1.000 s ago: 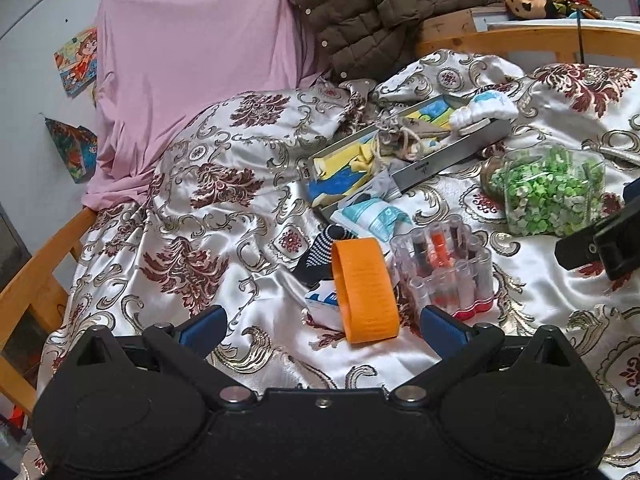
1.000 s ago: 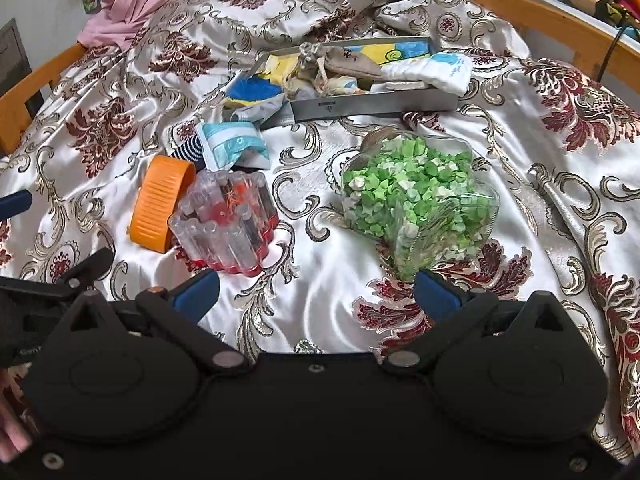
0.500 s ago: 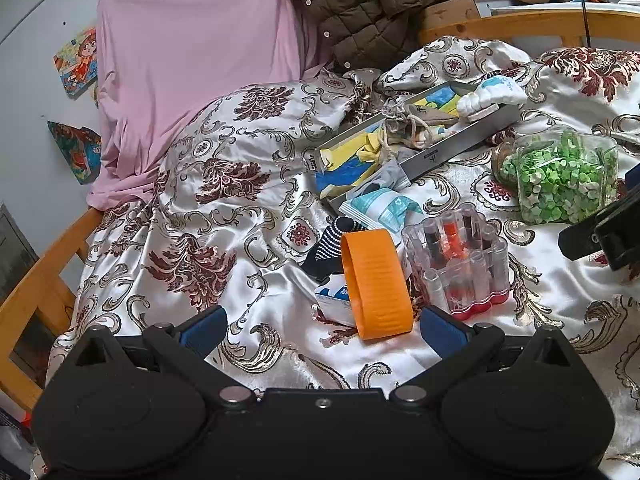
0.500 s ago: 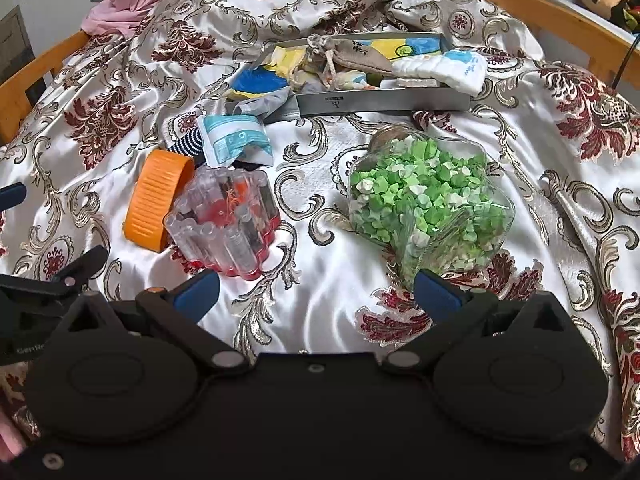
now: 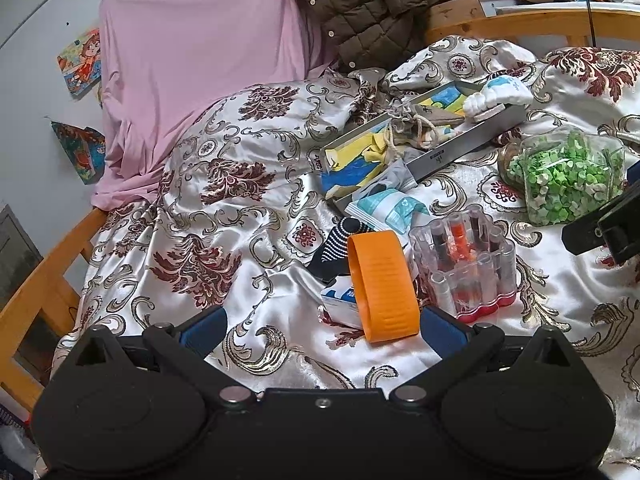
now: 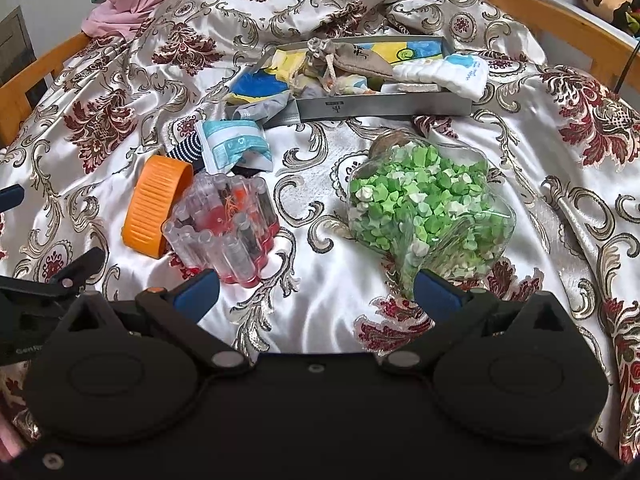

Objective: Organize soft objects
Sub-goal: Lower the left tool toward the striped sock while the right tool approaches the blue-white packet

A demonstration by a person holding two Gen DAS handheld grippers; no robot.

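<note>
A grey shallow box (image 6: 380, 105) (image 5: 448, 156) lies on the bed with soft things in it: yellow and blue cloths, a drawstring pouch (image 6: 352, 58) and a white folded sock (image 6: 448, 70). In front of it lie a teal-and-white packet (image 6: 236, 144) (image 5: 388, 208), a striped dark sock (image 5: 340, 240) (image 6: 186, 148) and a small blue-and-white packet (image 5: 340, 300). My left gripper (image 5: 320, 326) is open, just short of the orange band (image 5: 380, 284) (image 6: 154, 204). My right gripper (image 6: 316, 292) is open over bare bedspread, between the tube holder and the green jar.
A clear holder of small tubes (image 6: 228, 228) (image 5: 464, 260) and a clear jar of green paper stars (image 6: 424, 208) (image 5: 564, 180) stand on the satin bedspread. A pink sheet (image 5: 192, 64), a brown quilted jacket (image 5: 380, 0) and the wooden bed frame (image 5: 520, 24) ring the far side.
Both grippers have drifted a little; the objects sit slightly lower and nearer in the views. Nothing was grasped or moved on the bed.
</note>
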